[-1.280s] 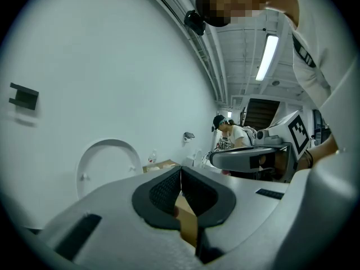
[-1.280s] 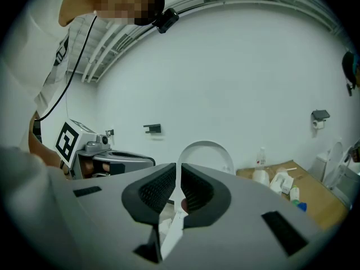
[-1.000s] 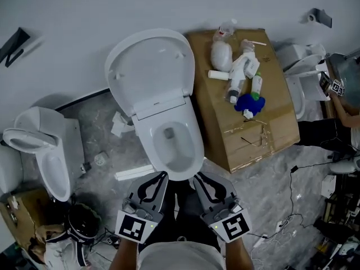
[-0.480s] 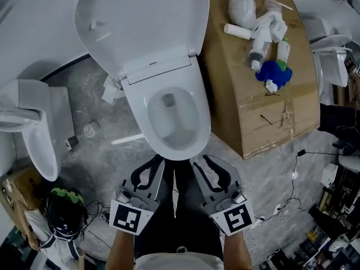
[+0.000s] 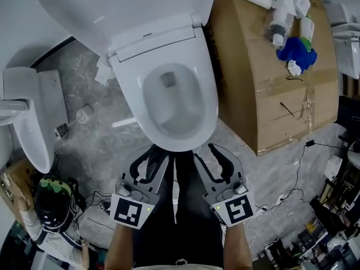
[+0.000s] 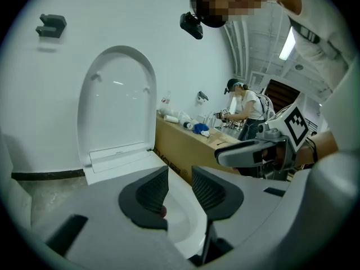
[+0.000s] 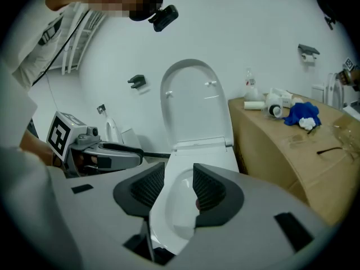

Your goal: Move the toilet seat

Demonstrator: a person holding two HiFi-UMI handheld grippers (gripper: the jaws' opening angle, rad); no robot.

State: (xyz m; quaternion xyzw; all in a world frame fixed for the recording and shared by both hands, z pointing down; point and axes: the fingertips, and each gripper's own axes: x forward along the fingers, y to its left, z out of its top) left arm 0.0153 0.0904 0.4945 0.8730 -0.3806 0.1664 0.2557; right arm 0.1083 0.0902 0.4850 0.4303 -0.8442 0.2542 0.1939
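Note:
A white toilet stands in the middle of the head view, its bowl (image 5: 171,103) bare and its seat and lid (image 5: 124,4) raised against the wall. The raised lid (image 6: 118,108) also shows upright in the left gripper view, and the same lid (image 7: 194,103) in the right gripper view. My left gripper (image 5: 151,157) and right gripper (image 5: 212,155) hover side by side just short of the bowl's front rim. Both pairs of jaws are opening and stand a little apart, with nothing between them; only the bowl shows through the gaps of the left gripper (image 6: 179,176) and the right gripper (image 7: 178,176).
A big cardboard box (image 5: 270,72) right of the toilet carries bottles and a blue cloth (image 5: 297,48). A second toilet (image 5: 28,122) stands at the left, a helmet (image 5: 52,208) near it. Cables lie on the floor (image 5: 292,167). A person (image 6: 243,108) works at the back.
The toilet has grown larger and nearer in the head view as I moved in towards it. Both grippers' jaws have gone from shut to slightly apart.

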